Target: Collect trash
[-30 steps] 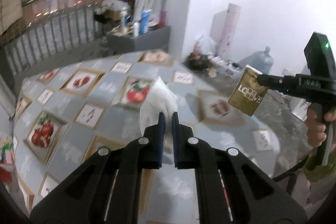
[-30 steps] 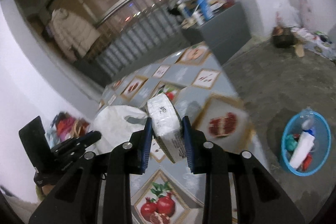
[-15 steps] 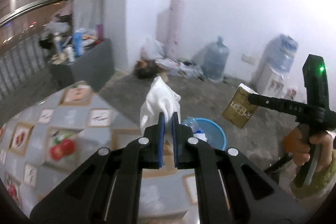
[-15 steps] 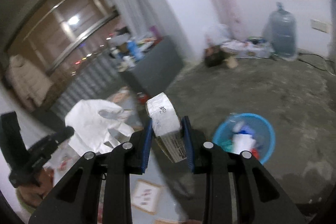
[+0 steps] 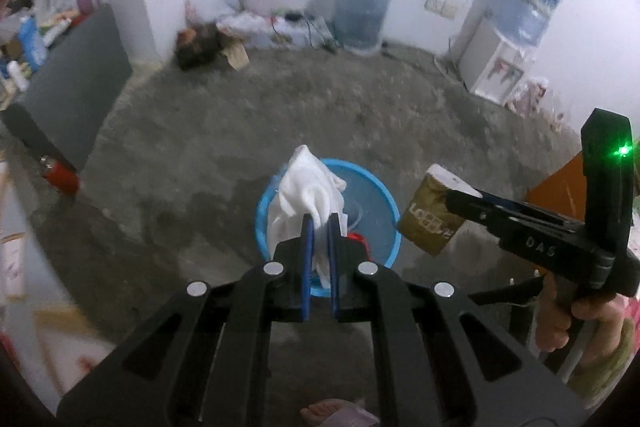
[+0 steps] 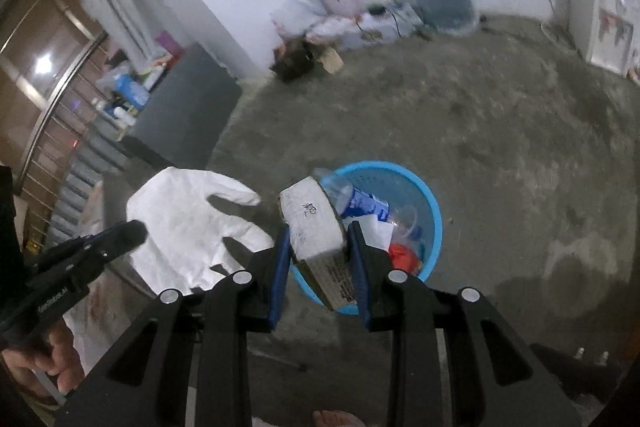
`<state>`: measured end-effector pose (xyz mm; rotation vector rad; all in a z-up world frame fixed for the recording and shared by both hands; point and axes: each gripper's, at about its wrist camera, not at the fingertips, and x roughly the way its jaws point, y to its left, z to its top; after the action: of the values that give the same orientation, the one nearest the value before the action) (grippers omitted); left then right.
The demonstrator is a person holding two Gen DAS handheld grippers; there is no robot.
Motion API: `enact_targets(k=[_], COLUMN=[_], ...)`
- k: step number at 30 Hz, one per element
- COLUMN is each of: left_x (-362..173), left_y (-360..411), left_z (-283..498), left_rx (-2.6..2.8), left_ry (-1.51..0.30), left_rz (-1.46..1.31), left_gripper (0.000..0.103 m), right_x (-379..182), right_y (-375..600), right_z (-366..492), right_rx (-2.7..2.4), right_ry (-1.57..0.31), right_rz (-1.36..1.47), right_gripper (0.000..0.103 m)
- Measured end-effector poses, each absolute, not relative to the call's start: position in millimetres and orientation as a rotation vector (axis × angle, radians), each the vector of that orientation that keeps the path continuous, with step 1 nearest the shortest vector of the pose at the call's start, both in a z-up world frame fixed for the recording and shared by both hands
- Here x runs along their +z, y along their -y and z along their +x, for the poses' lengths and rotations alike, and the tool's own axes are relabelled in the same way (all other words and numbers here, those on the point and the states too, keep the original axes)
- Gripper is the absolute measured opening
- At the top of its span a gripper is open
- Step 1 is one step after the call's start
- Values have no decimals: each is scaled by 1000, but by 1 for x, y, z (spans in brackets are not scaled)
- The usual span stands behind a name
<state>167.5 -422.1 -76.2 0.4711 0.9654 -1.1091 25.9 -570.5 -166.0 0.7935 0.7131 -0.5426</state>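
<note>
My left gripper (image 5: 319,223) is shut on a crumpled white plastic bag (image 5: 308,193) and holds it above a blue round trash basket (image 5: 382,199) on the concrete floor. My right gripper (image 6: 318,239) is shut on a gold-brown carton with a white top (image 6: 314,223), held over the near rim of the same basket (image 6: 432,215), which holds a plastic bottle, paper and red scraps. The carton (image 5: 430,223) and right gripper (image 5: 456,197) show at right in the left wrist view; the bag (image 6: 188,223) and left gripper (image 6: 134,231) show at left in the right wrist view.
A big water bottle (image 5: 364,7) and a water dispenser (image 5: 502,63) stand by the far wall. Bags and clutter (image 5: 224,27) lie in the corner. A dark cabinet (image 5: 68,83) is at left. A red object (image 5: 60,175) lies on the floor. My bare foot (image 6: 340,419) is below.
Both grippers swung away from the patterned table toward the floor and now hang over the blue basket, still holding the bag and the carton.
</note>
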Motion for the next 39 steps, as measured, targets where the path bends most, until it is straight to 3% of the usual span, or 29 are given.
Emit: enact_targets(k=[2,4,5,6,7,9,11,17,28,34,39], left_x=[-98,-117,-129,-139,-144,-148,-144,-113,4,54,71], left_y=[443,459,469,477,482,486,491,468,324,205,121], left_z=[174,180,183,187,188,190,188,176,134,105,70], left_rx=[-1102,-1092,-1091,-1096,-1090,-1048,-1022,-1058,-1036,-798,-526], left_ry=[-1001,-1042,-1099,-1150,-1163,-1146,-1108,-1018,-702,-600,-523], left_rz=[483,510,519,513,503,496,492,482,332,208,200], left_gripper=[6,14,23,41,49,67,73,78,91,94,94], right_x=[-189,-211,-223,-240,-248,-269,-275,-248,-97,-28,-2], right_y=[586,596,602,610,610,615,615,598,473,369,298], right_z=[36,42,47,54,55,64,66,42,12,-3,-7], right_rx=[-546,-554,-549,-545,-557,-578,-594,-642,-600,-498,-319], right_ry=[-732,-747,-752,-764,-777,-825,-843,-756,-493,-323,-353], right_rz=[821,844,860,887,895,898,887,857,438,191,74], right_gripper=[30,32,35,51,60,60,61,71,96,97,97])
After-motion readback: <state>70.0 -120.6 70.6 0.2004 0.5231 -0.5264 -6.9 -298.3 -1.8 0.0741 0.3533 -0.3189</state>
